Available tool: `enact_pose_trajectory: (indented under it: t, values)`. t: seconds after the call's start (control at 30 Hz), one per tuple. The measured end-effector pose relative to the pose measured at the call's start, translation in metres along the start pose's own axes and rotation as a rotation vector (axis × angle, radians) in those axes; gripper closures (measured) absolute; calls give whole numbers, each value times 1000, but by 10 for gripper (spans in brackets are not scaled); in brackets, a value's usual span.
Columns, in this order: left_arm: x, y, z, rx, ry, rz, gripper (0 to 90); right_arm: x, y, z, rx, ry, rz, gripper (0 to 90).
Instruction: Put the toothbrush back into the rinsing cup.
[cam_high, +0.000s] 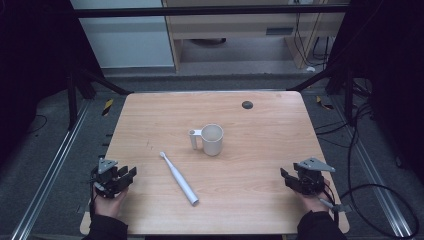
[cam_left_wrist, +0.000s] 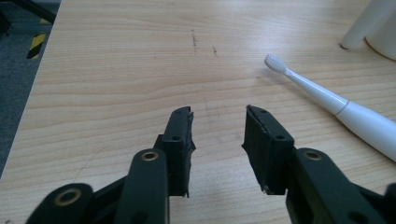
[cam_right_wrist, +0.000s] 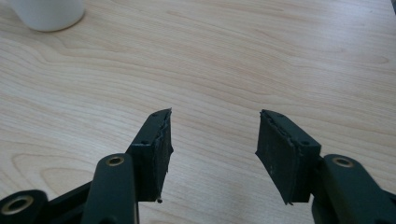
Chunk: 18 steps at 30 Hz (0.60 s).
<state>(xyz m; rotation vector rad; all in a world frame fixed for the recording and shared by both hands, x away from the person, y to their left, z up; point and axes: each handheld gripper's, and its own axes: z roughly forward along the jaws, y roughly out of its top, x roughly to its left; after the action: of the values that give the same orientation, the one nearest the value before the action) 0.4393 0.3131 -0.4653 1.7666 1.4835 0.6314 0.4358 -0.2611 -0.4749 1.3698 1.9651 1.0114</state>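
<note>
Both grippers, left (cam_left_wrist: 218, 123) and right (cam_right_wrist: 212, 126), empty and parted; I'd pinch the white plastic electric toothbrush (cam_high: 179, 178) mid-handle, then head for the white plastic mug (cam_high: 212, 139).

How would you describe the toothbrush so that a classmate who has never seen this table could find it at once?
Start at the wooden table and find the white cup near its middle. Just in front of the cup, toward the person's left, lies the toothbrush, slanted, bristles toward the cup. It is the long, thin white thing lying flat; the cup stands upright.
</note>
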Motion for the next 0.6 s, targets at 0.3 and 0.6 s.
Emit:
enact_pose_trajectory:
  t: [0.3,0.6]
  values:
    - [-10,0,-3,0,-35,38,733,7,1,-3,-12,23,-13,476]
    - [-17,0,-1,11,-59,64,834,12,2,-1,-4,42,-21,487]
